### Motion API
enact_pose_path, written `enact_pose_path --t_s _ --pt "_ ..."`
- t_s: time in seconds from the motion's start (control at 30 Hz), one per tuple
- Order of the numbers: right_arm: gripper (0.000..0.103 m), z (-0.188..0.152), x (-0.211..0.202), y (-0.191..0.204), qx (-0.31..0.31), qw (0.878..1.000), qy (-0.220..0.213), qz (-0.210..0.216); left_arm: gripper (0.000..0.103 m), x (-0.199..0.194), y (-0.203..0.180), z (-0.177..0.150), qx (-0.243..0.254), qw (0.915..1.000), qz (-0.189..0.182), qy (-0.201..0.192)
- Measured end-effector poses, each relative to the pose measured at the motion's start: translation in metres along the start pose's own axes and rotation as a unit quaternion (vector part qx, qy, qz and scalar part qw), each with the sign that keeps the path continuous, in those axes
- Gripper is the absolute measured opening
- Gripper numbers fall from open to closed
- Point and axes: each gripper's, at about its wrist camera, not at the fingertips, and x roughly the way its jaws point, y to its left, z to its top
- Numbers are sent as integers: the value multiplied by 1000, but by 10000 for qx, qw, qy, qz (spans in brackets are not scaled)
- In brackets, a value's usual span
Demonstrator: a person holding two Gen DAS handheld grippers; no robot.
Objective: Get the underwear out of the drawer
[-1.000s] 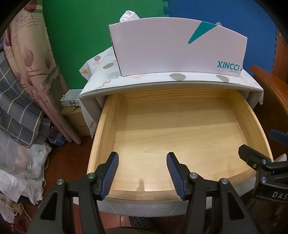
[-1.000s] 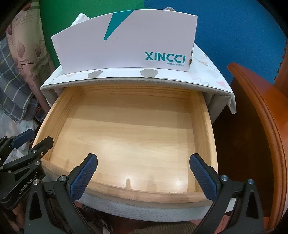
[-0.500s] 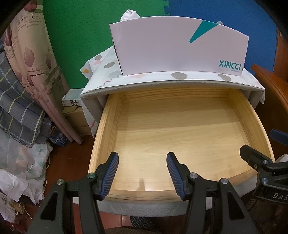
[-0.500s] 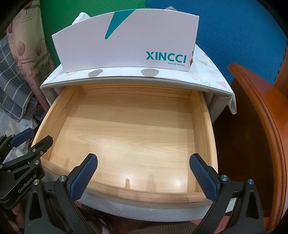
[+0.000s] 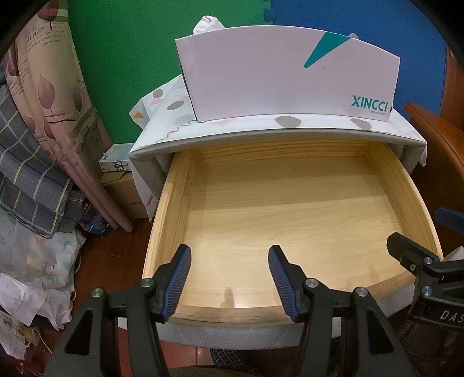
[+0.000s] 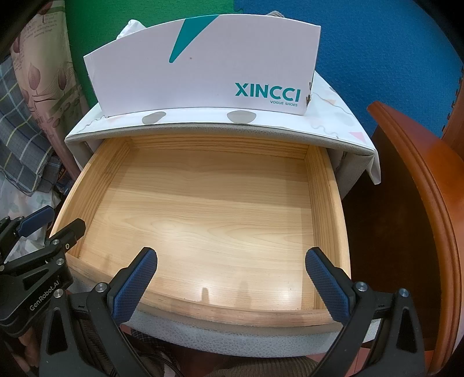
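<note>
The wooden drawer (image 5: 290, 208) is standing pulled out with only its bare floor showing, while the left gripper (image 5: 229, 278) and the right gripper (image 6: 232, 278) are hovering over its near edge, the left's jaws partly apart, the right's wide, both gripping nothing. Behind the white shoe box (image 6: 203, 66) on the cabinet top (image 5: 162, 127), pale cloth (image 5: 207, 23) is poking up at the far left, mostly hidden, so whether it is underwear is impossible to tell.

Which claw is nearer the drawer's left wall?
Left. The left claw hovers by the drawer's left wall; the right claw hovers further right.
</note>
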Motion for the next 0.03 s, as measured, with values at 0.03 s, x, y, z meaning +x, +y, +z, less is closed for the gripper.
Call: enact_pose_path --t_s 0.03 --pt "101 0 0 0 -2 10000 5 0 57 0 0 0 5 10000 -3 -1"
